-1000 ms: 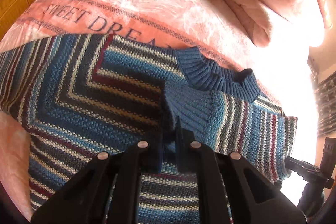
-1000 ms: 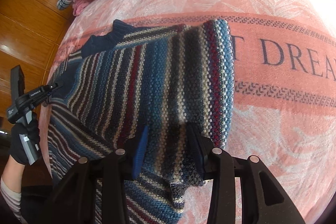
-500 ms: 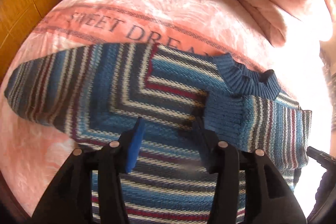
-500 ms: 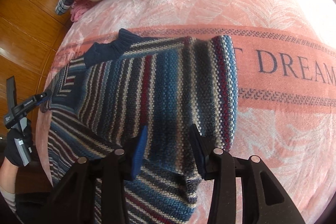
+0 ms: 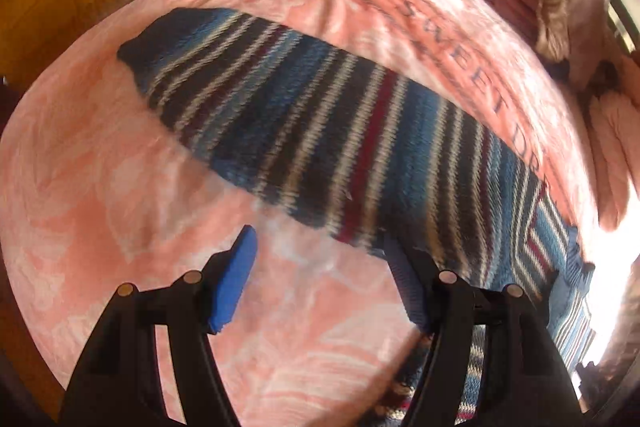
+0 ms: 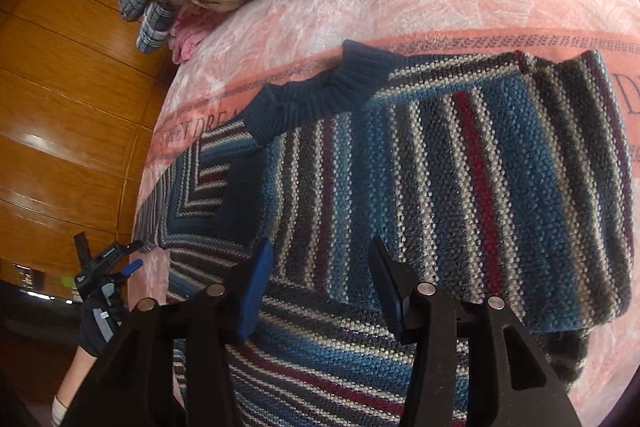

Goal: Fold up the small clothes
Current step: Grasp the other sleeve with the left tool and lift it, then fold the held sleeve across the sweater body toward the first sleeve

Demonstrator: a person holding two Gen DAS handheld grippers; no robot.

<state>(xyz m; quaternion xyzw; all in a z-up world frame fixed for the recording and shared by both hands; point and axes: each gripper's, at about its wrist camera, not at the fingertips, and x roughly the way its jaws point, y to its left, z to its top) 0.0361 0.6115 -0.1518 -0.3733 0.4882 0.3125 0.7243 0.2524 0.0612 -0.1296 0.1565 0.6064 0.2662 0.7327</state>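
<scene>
The left wrist fisheye looks forward between its own fingers, low over the pink bedspread (image 5: 100, 155), facing the striped sweater (image 5: 320, 131) (blurred) with its outstretched sleeve. The right wrist fisheye hangs closer, directly above the sweater (image 6: 460, 167), facing its navy collar (image 6: 316, 95) and the pillows beyond. Both views share the sweater, the lettered band on the bedspread and the wooden wall behind it.
</scene>
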